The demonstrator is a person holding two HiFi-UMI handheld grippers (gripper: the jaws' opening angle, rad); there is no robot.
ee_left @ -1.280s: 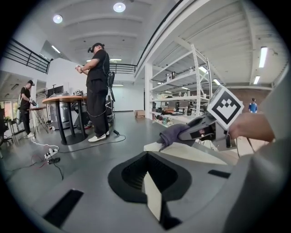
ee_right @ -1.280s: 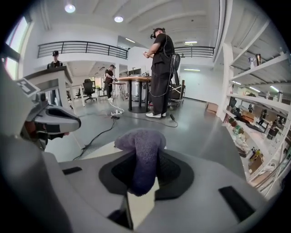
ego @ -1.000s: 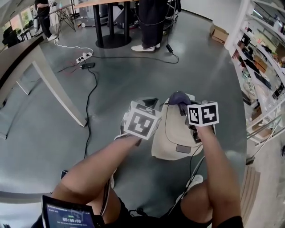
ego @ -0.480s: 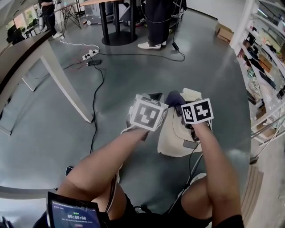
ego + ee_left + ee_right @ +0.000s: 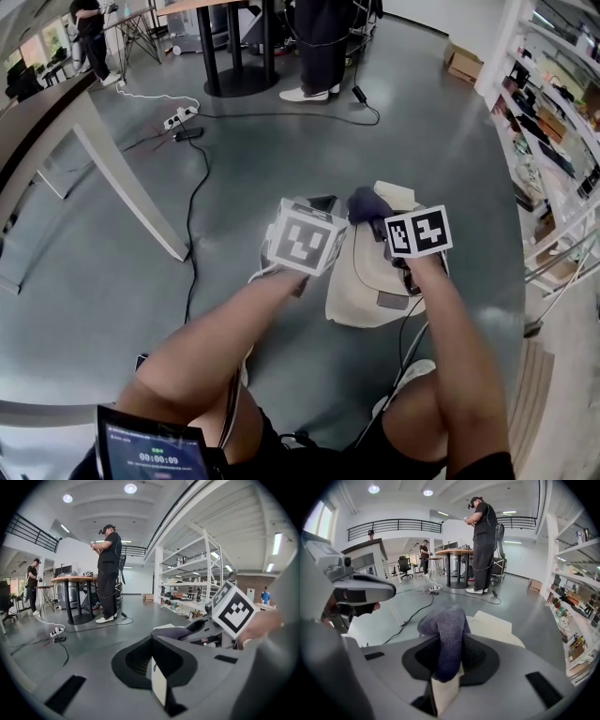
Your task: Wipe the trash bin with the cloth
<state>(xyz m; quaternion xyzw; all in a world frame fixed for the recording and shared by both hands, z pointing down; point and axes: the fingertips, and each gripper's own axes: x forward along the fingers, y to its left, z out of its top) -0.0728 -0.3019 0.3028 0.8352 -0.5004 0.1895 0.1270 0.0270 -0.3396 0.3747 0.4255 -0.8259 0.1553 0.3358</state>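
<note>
Open-plan lab or workshop hall, polished grey concrete floor (image 5: 112, 272), metal shelving racks (image 5: 553, 122) loaded with gear, power strip (image 5: 176, 120) and black cable (image 5: 192, 197) underfoot, railed mezzanine (image 5: 393, 527), standing-height table (image 5: 75, 579).

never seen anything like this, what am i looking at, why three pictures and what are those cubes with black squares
There is no robot here. A person carries two handheld two-jaw grippers, and the patterned cubes are part of them. The head view comes from a camera on the person's head, looking steeply down. The other two views come from cameras riding on the left gripper and the right gripper, looking along their jaws. On the grey floor stands a cream trash bin, with a cable and a power strip farther off. The right gripper is clamped on a dark cloth, held by the bin. The left gripper's jaws look closed on nothing.
</note>
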